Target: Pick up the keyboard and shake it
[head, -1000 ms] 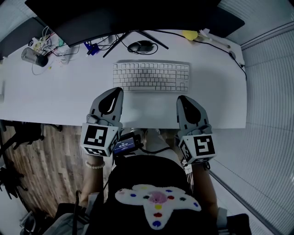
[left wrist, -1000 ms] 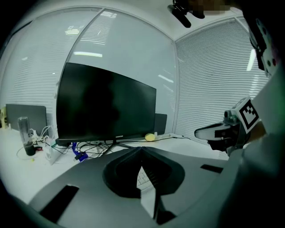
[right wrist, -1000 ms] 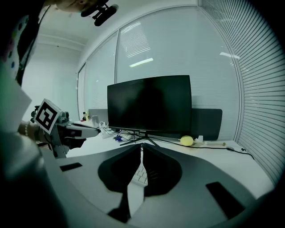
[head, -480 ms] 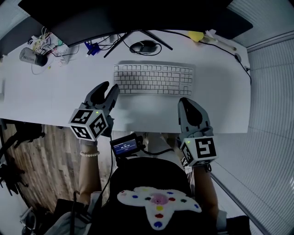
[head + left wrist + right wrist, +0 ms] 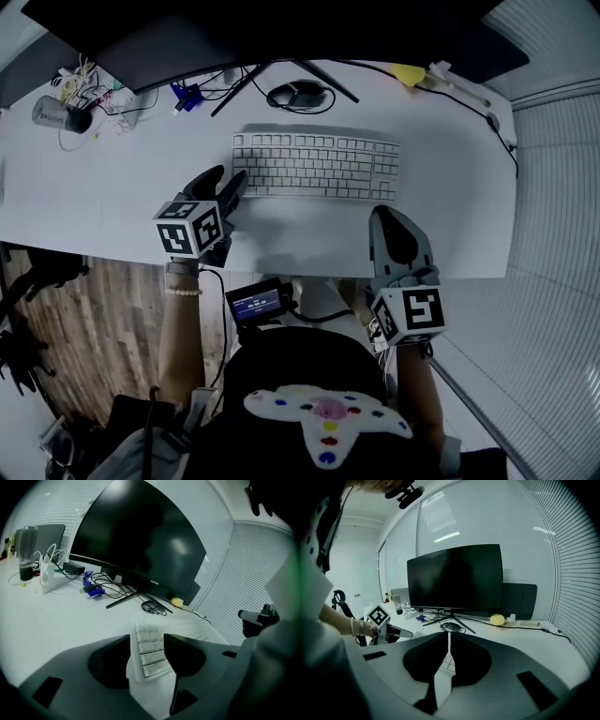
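A white keyboard (image 5: 314, 166) lies flat on the white desk (image 5: 112, 202), in front of the monitor stand. My left gripper (image 5: 225, 180) is open at the keyboard's left end, turned on its side. In the left gripper view the keyboard's (image 5: 149, 651) left end shows in the gap of the left gripper (image 5: 147, 639), just ahead of the tips; I cannot tell whether they touch. My right gripper (image 5: 386, 217) hangs shut and empty over the desk's near edge, short of the keyboard's right end. In the right gripper view the right gripper (image 5: 448, 634) shows only a thin slit.
A dark monitor (image 5: 281, 28) on a splayed stand spans the back. A black mouse (image 5: 292, 94) lies behind the keyboard, and a yellow object (image 5: 408, 73) sits at the back right. Cables, blue plugs (image 5: 183, 97) and a tumbler (image 5: 52, 112) crowd the back left.
My left gripper has rolled onto its side, opened and moved forward to the keyboard's left end. The right gripper stayed shut and drifted slightly back toward the desk edge.
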